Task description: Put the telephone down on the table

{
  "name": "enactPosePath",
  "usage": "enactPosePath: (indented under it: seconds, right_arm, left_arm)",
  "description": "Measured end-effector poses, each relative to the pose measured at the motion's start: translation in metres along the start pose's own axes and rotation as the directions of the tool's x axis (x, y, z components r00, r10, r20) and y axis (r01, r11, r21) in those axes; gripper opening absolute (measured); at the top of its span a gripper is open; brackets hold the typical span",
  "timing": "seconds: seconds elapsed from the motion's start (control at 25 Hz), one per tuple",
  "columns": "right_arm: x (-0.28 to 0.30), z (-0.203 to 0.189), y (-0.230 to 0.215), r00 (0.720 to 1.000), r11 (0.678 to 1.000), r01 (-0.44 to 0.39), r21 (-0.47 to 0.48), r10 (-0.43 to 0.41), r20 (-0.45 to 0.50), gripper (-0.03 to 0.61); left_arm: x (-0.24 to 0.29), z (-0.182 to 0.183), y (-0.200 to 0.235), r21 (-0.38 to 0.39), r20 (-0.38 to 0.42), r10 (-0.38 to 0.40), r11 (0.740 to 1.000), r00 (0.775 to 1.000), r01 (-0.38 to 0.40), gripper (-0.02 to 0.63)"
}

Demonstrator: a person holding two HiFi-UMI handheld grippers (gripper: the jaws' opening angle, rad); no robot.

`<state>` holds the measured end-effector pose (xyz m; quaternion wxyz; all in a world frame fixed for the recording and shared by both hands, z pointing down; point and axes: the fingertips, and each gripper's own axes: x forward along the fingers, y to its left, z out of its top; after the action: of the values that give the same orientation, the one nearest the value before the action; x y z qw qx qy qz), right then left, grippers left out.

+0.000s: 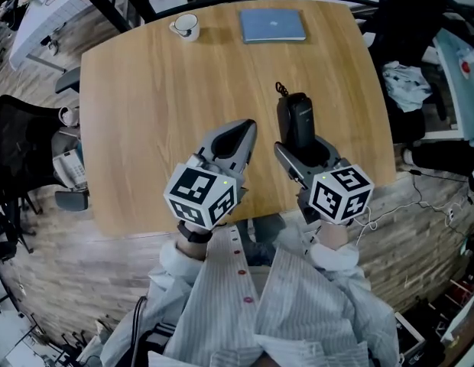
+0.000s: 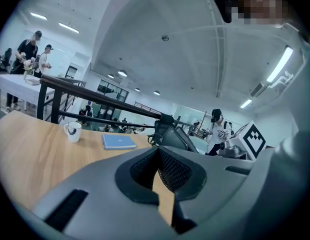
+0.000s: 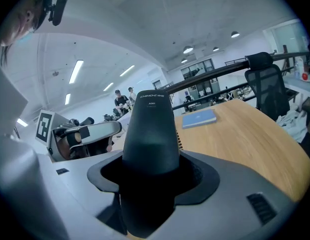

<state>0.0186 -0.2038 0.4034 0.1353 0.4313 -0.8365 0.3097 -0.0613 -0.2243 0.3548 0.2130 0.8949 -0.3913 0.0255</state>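
The black telephone handset point(image 1: 300, 115) is clamped between the jaws of my right gripper point(image 1: 304, 150) over the near right part of the wooden table point(image 1: 160, 90). A short cord end sticks out at its far tip. In the right gripper view the handset point(image 3: 151, 129) fills the middle and rises out of the right gripper point(image 3: 151, 184). I cannot tell whether it touches the table. My left gripper point(image 1: 243, 132) hangs just to its left, shut and holding nothing; the left gripper point(image 2: 162, 176) shows its pads together with only a sliver of table below.
A white mug point(image 1: 186, 27) and a blue notebook point(image 1: 272, 25) lie at the table's far edge. A black chair point(image 1: 15, 151) and a white desk device point(image 1: 69, 167) stand off the table's left side. Bags and cloth point(image 1: 409, 82) crowd the right side.
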Motion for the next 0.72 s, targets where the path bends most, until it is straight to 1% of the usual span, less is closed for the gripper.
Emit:
enactPosePath:
  seconds: [0.16, 0.52, 0.72]
  right_arm:
    - [0.008, -0.018, -0.009, 1.000, 1.000, 0.002, 0.029, -0.001, -0.029, 0.297]
    - [0.042, -0.049, -0.028, 0.996, 0.998, 0.021, 0.055, -0.015, -0.091, 0.296]
    - [0.059, -0.070, -0.038, 0.990, 0.998, 0.064, 0.017, -0.061, -0.129, 0.296]
  left_arm:
    - [0.002, -0.015, 0.004, -0.009, -0.024, 0.004, 1.000, 1.000, -0.004, 0.008]
    - [0.009, -0.055, 0.026, -0.047, -0.073, 0.020, 0.999, 0.997, -0.023, 0.008]
    - [0.007, -0.074, 0.043, -0.048, -0.097, 0.045, 0.998, 0.994, -0.050, 0.008]
